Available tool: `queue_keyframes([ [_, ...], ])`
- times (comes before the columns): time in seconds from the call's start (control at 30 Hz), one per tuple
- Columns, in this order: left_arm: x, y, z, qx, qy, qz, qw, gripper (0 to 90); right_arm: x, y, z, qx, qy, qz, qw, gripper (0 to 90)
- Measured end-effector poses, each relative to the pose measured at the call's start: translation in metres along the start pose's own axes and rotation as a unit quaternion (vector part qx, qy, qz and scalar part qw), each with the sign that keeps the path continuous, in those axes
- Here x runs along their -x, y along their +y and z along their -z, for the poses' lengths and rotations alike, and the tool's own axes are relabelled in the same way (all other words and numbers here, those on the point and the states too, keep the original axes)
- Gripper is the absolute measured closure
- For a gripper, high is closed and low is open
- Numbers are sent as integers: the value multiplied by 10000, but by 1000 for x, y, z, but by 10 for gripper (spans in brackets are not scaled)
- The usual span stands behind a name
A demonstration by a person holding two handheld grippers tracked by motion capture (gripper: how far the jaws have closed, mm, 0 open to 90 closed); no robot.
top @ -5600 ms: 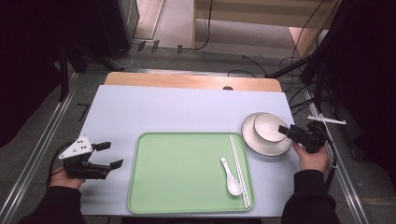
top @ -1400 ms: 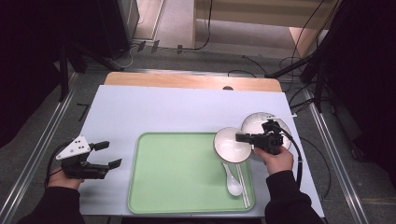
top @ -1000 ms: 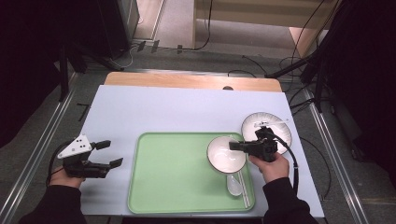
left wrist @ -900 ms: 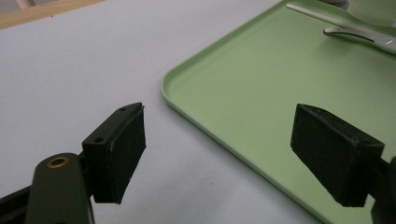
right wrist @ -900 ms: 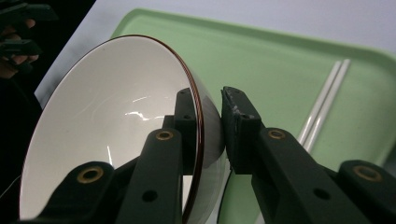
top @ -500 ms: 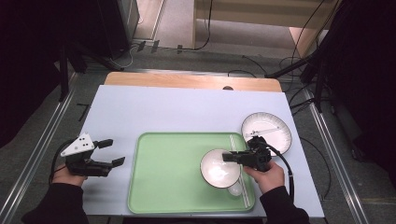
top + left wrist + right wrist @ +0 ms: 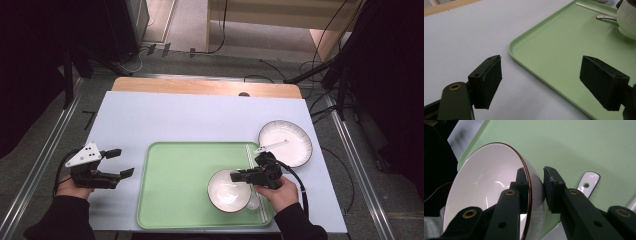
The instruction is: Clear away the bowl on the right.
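The white bowl (image 7: 229, 190) sits in the near right part of the green tray (image 7: 180, 195), and the right tongs (image 7: 239, 176) are clamped on its rim: in the right gripper view one jaw lies inside the bowl (image 7: 486, 195) and the other presses on the outer wall, so the rim with its dark edge line runs between them. The bowl's right edge overlaps a white spoon (image 7: 253, 201), whose handle end with a small hole shows just past the outer jaw (image 7: 589, 183). A pair of pale chopsticks (image 7: 248, 155) lies along the tray's right edge, just right of the bowl. Off the tray, beyond its far right corner, a white plate (image 7: 290, 147) with a fine ribbed rim rests on the pale worktop (image 7: 200, 115). Left of the tray, well apart from the bowl, the left tongs (image 7: 124, 162) are held with jaws wide apart and nothing between them, pointing towards the tray's near left corner (image 7: 511, 47).
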State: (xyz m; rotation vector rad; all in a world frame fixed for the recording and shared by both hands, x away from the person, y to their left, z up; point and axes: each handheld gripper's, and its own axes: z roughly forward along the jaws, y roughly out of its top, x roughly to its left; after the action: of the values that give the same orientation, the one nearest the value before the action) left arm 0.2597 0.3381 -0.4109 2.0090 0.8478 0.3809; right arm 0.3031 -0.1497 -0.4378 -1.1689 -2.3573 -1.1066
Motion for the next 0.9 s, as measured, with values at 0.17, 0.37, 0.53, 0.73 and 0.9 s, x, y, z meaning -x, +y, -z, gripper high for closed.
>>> queue_keyframes([
  [0.17,0,0,0,4,-2,-3,10000,180,-2,0,-4,-164,-53,92,9998,748],
  [0.37,0,0,0,3,-4,-4,10000,180,-4,0,-10,-315,-89,229,9992,740],
  [0.53,0,0,0,-7,-14,-13,10000,180,-2,2,-9,-333,-52,275,9991,690],
  [0.73,0,0,-1,-22,-7,-13,10000,180,-2,7,6,126,46,440,9989,613],
  [0.9,0,0,-1,-24,-14,-18,10000,180,-5,11,24,472,-32,622,9969,552],
])
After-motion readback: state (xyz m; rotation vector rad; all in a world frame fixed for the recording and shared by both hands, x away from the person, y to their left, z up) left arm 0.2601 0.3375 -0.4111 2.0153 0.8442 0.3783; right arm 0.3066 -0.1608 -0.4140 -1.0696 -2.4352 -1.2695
